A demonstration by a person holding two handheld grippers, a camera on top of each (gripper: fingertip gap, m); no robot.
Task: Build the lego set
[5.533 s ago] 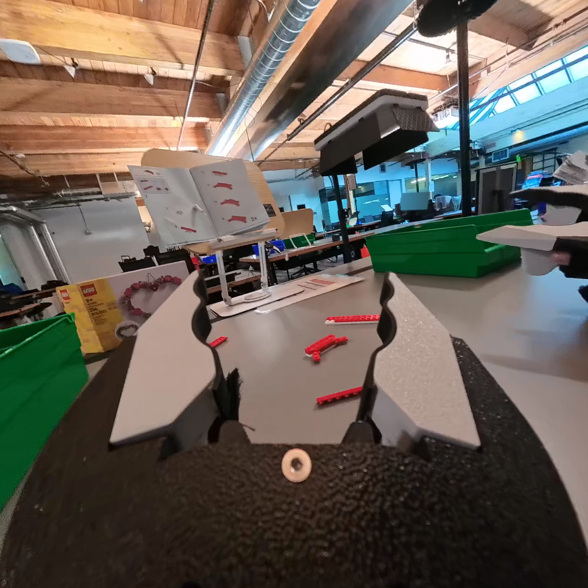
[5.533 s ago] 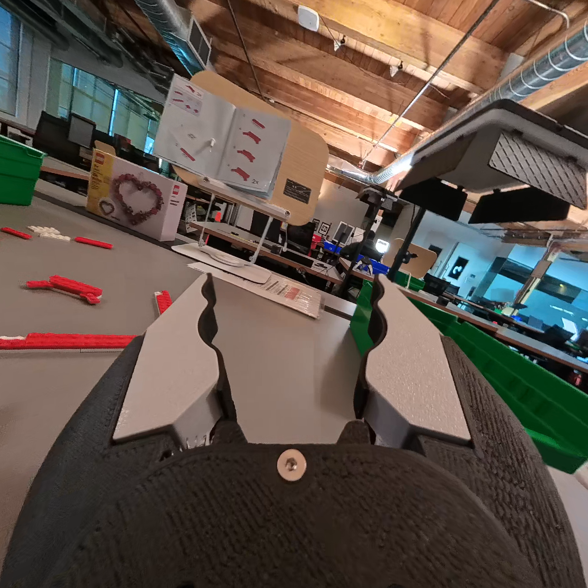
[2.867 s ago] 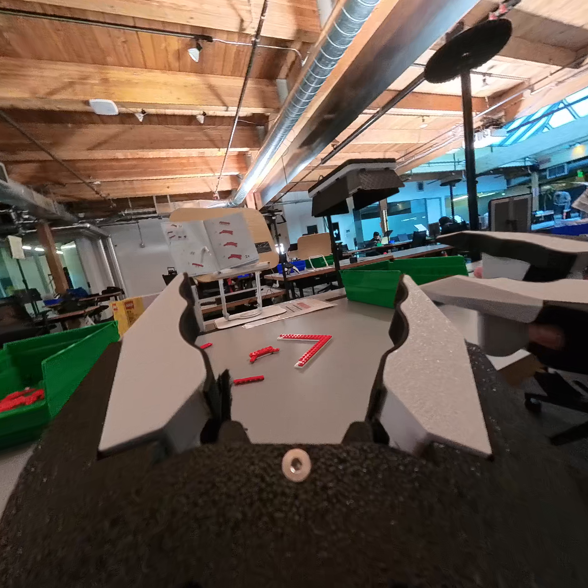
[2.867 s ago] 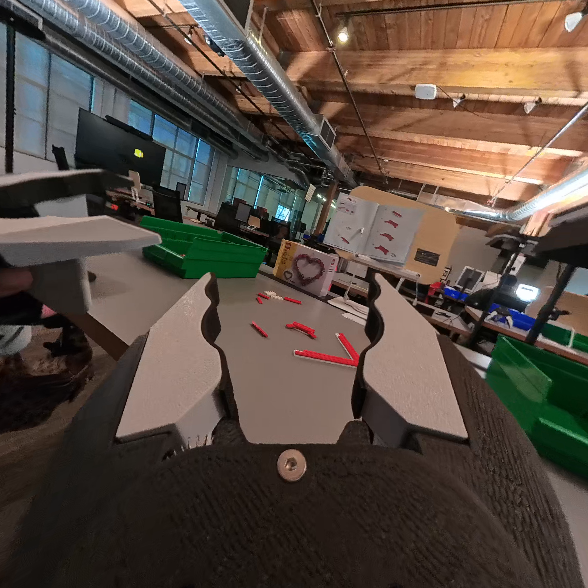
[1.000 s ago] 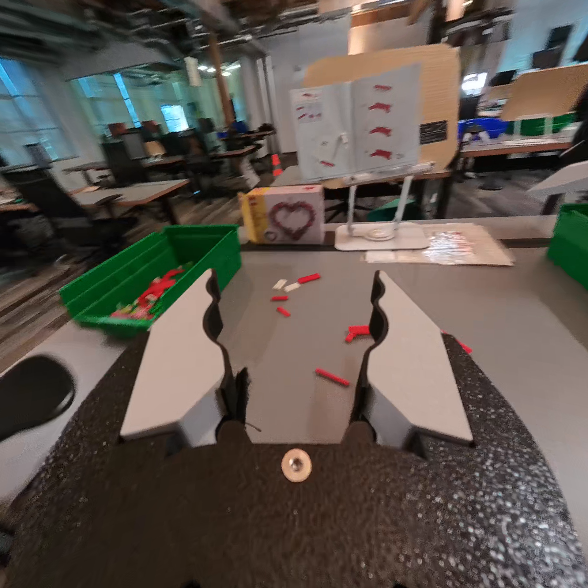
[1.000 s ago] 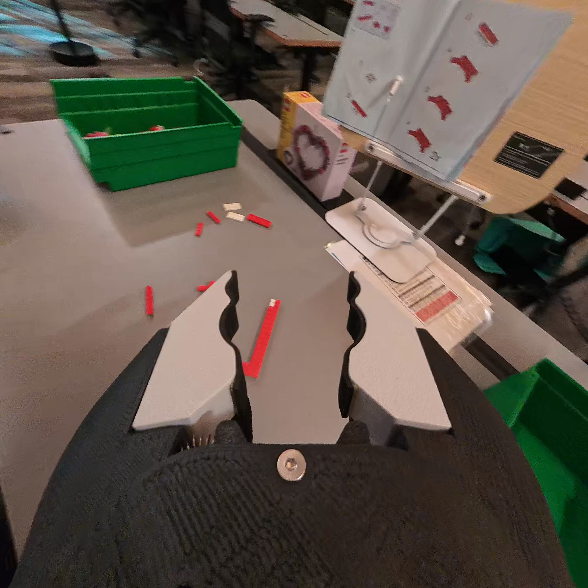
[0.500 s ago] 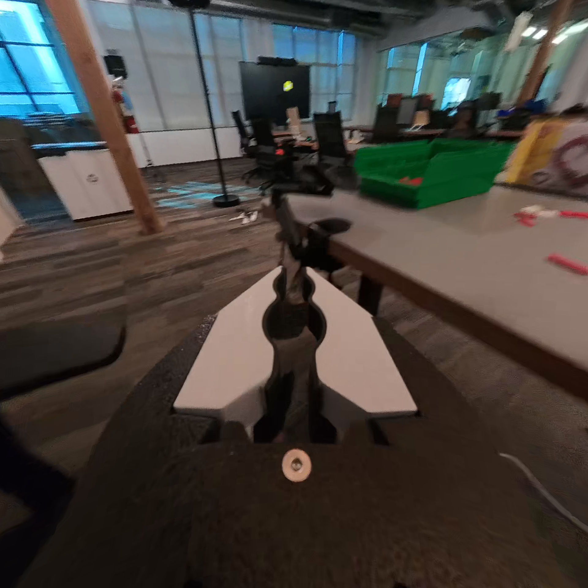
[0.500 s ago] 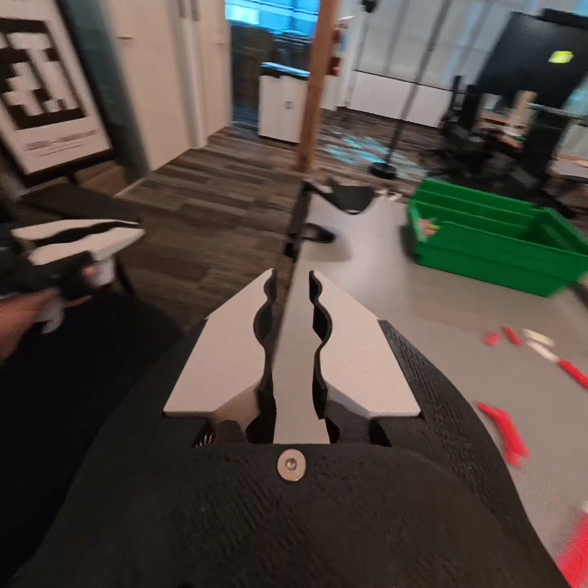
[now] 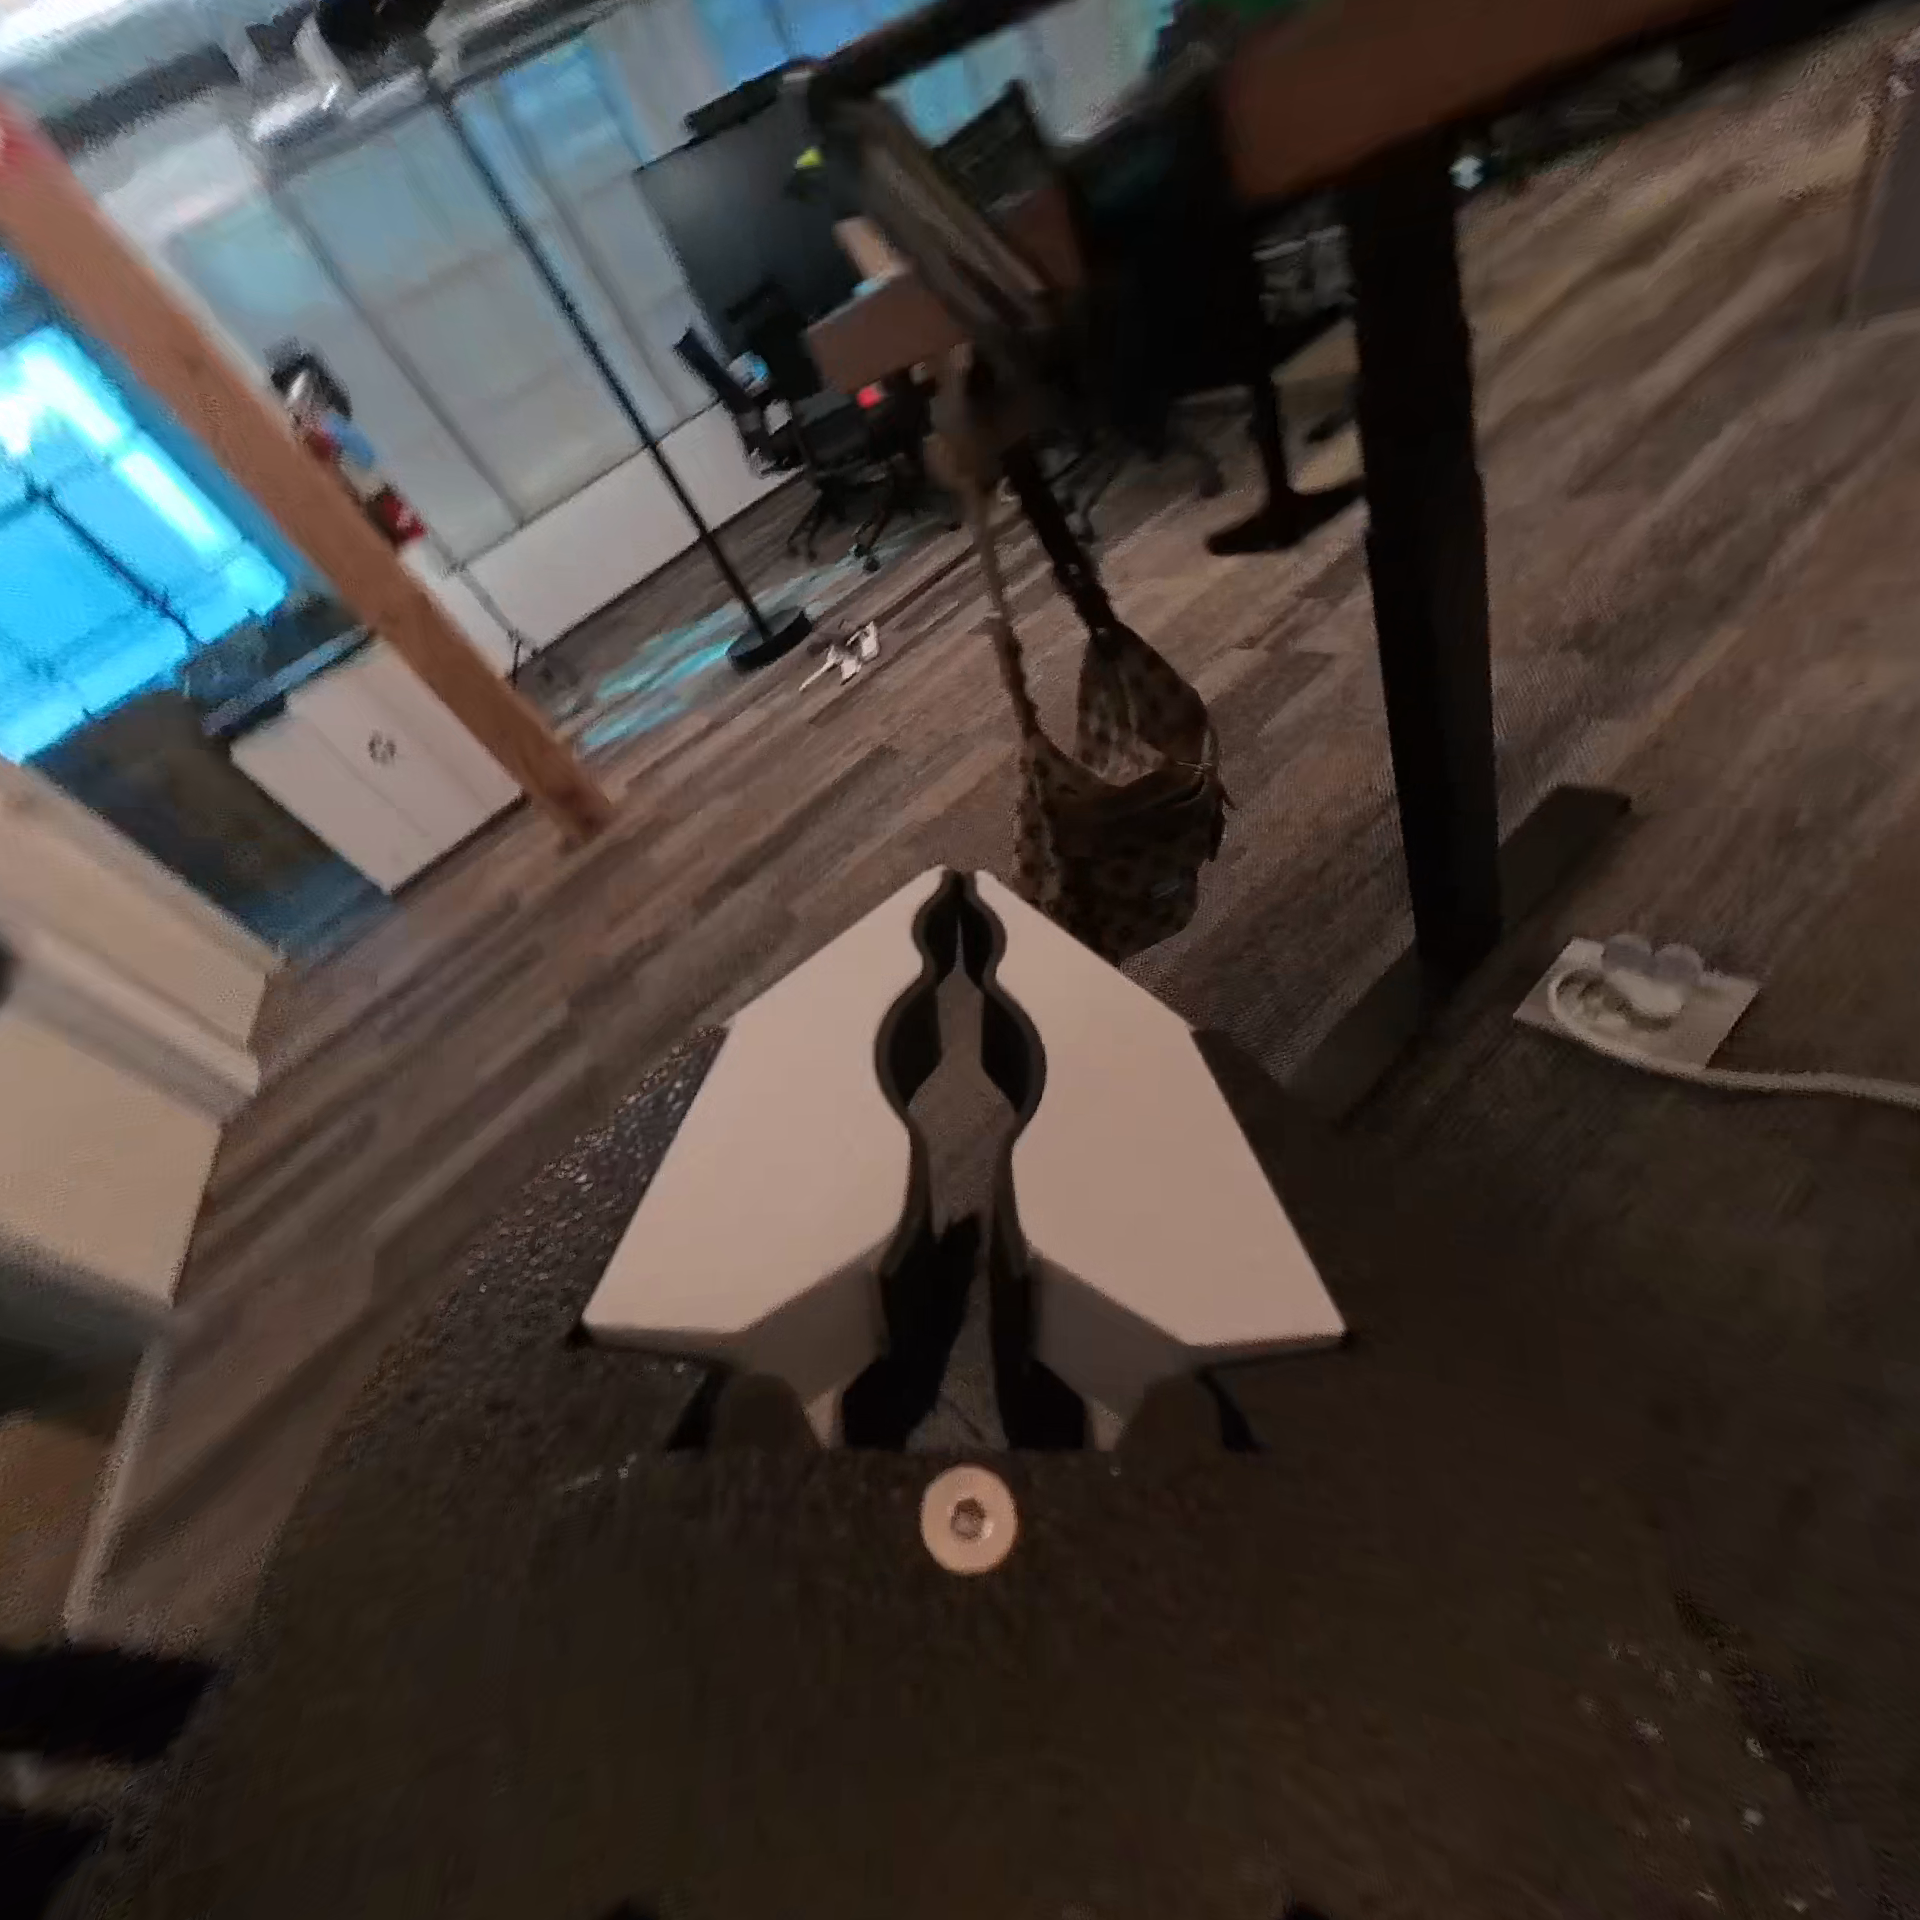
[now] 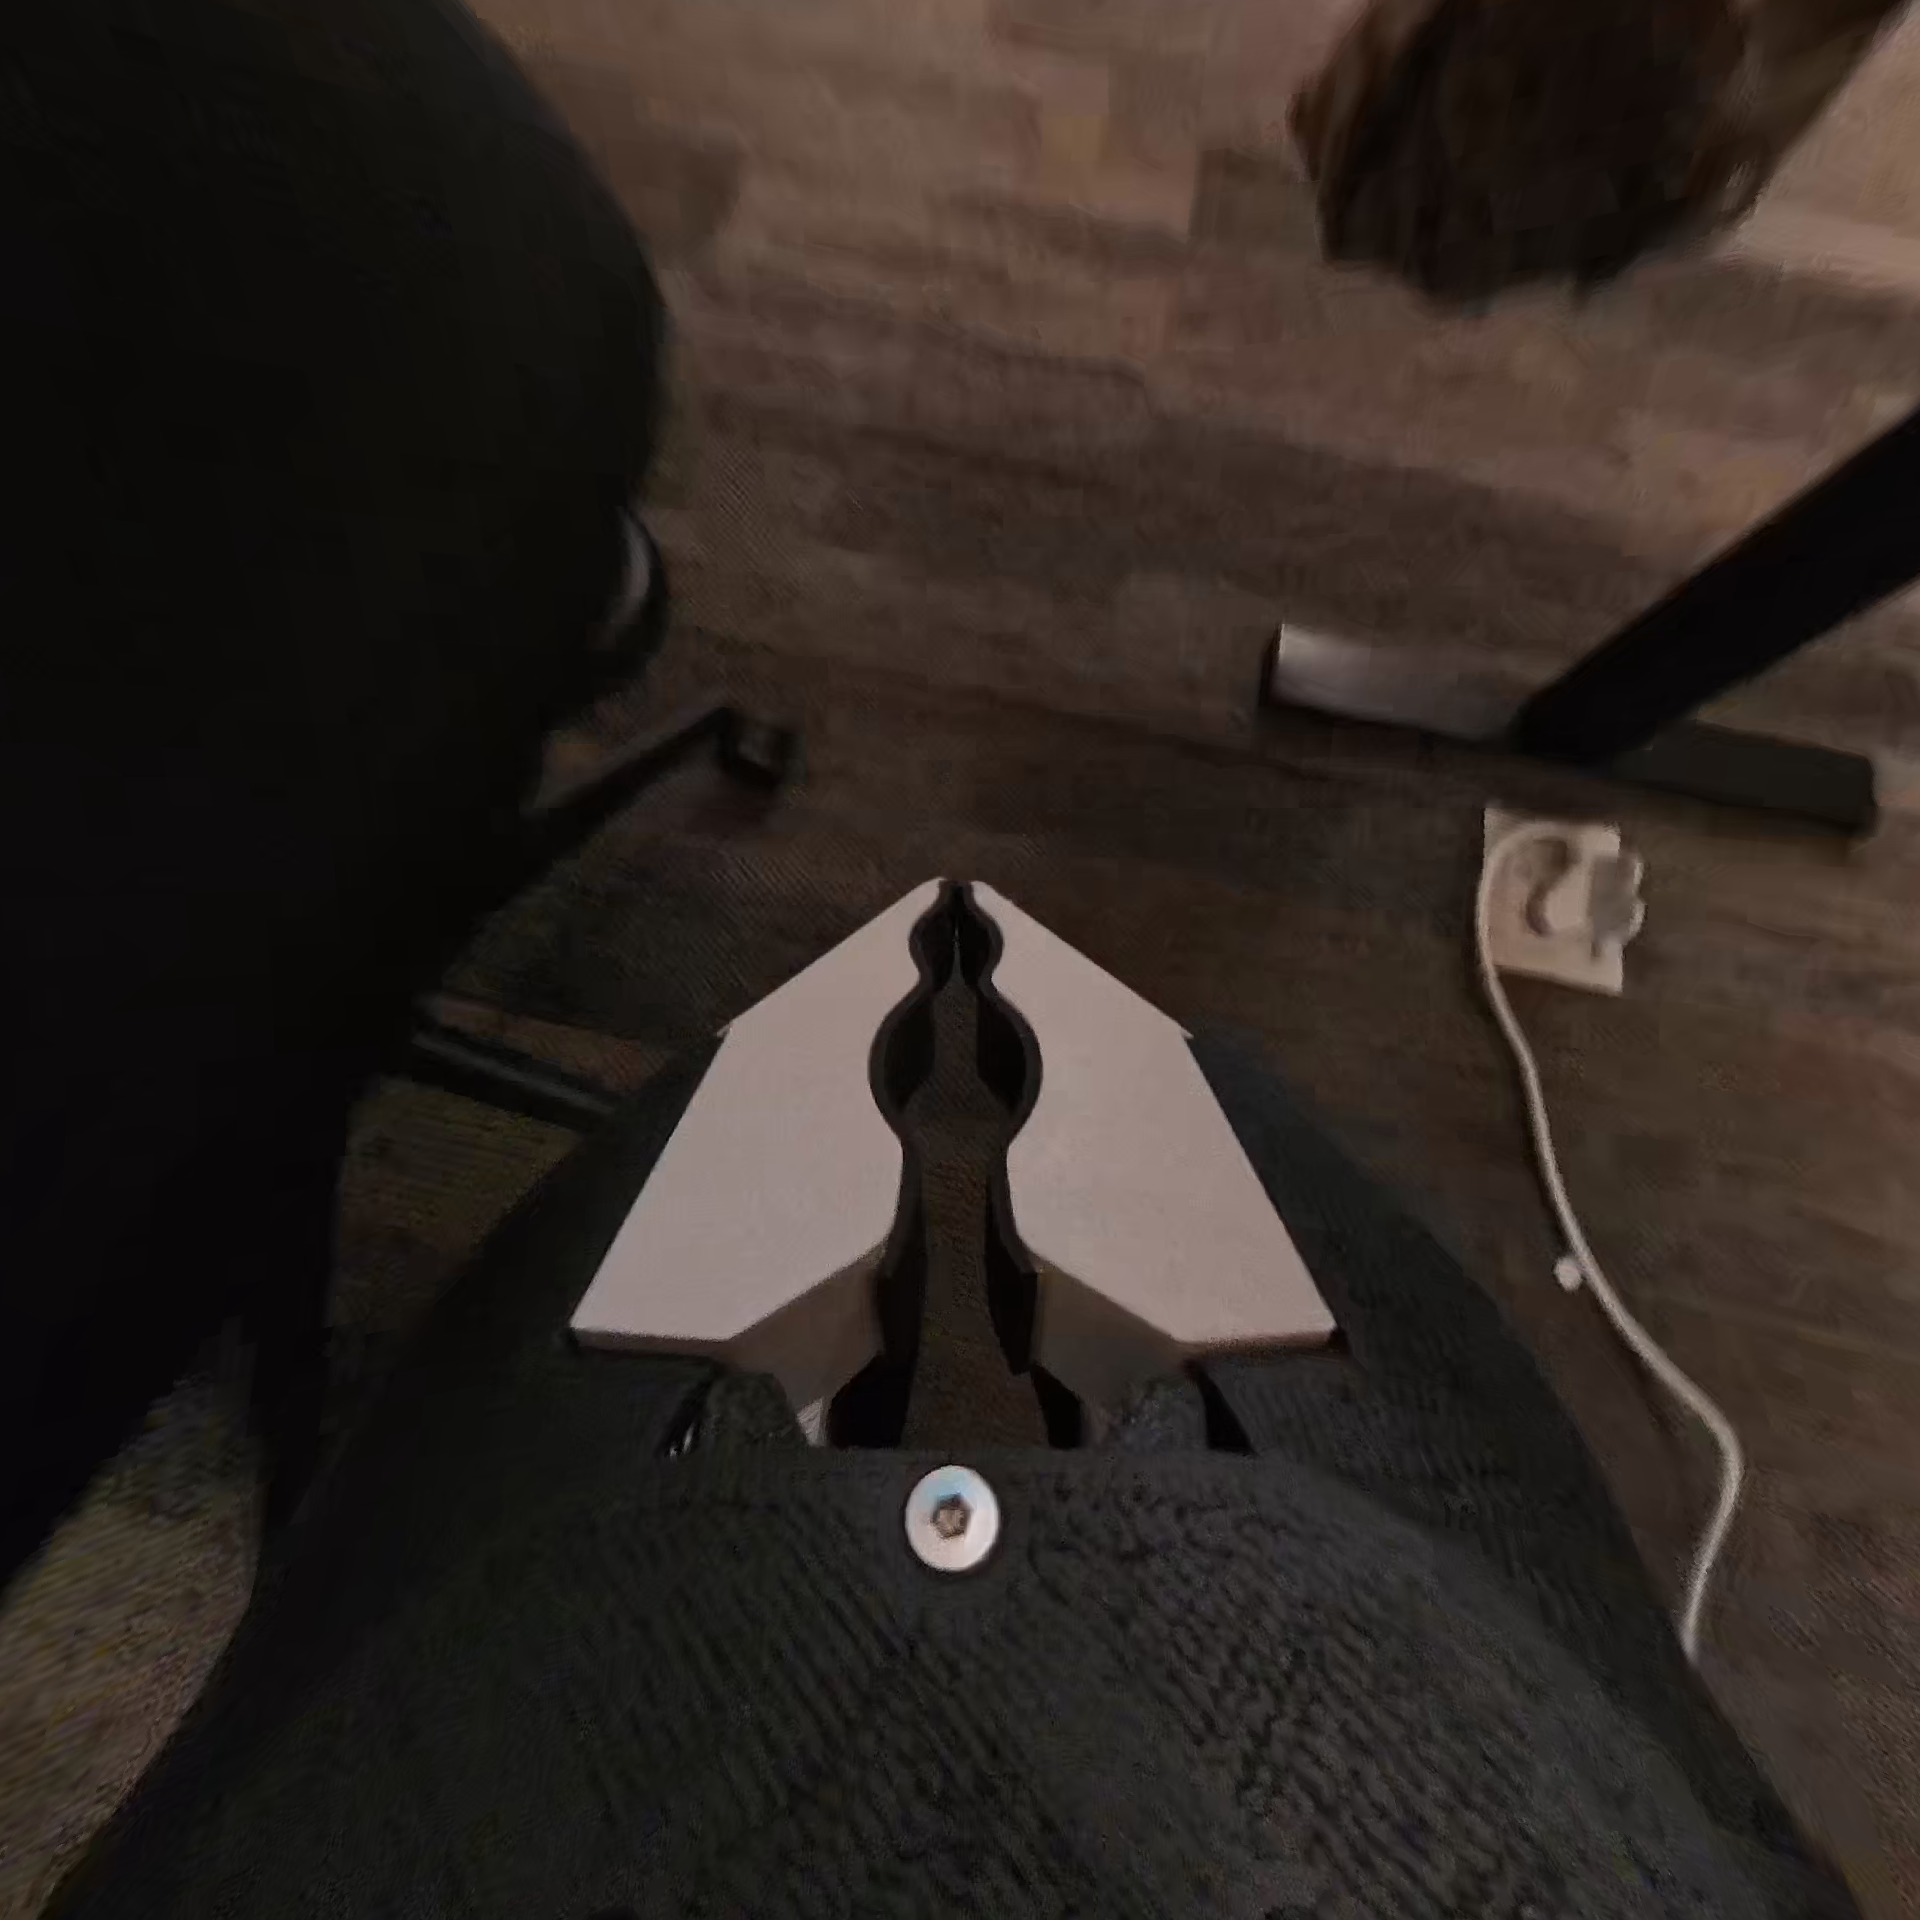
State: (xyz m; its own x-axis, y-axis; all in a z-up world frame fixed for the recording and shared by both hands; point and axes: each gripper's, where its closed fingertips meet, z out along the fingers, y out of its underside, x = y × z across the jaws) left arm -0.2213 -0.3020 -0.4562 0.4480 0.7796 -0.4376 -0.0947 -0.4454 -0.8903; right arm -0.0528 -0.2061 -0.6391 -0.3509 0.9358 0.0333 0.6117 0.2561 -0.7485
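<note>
No lego pieces show in either view now. My left gripper (image 9: 958, 896) is shut and empty, held low beside the table and pointing across the carpeted floor. My right gripper (image 10: 954, 896) is shut and empty too, pointing down at the carpet under the table. The tabletop with the red pieces is out of sight; only its underside edge (image 9: 1340, 114) shows at the top of the left wrist view.
A black table leg (image 9: 1429, 540) and its foot stand to the right, with a patterned bag (image 9: 1117, 821) hanging from the table edge. A white floor outlet with cable (image 10: 1553, 899) lies at right. A dark office chair (image 10: 260, 520) fills the left. A wooden post (image 9: 312, 499) stands farther off. Some 30 centimeters of space lies between my two pairs of fingers.
Both grippers went from open over the table to shut, swung left off the table edge, and have dropped below the tabletop to point at the floor.
</note>
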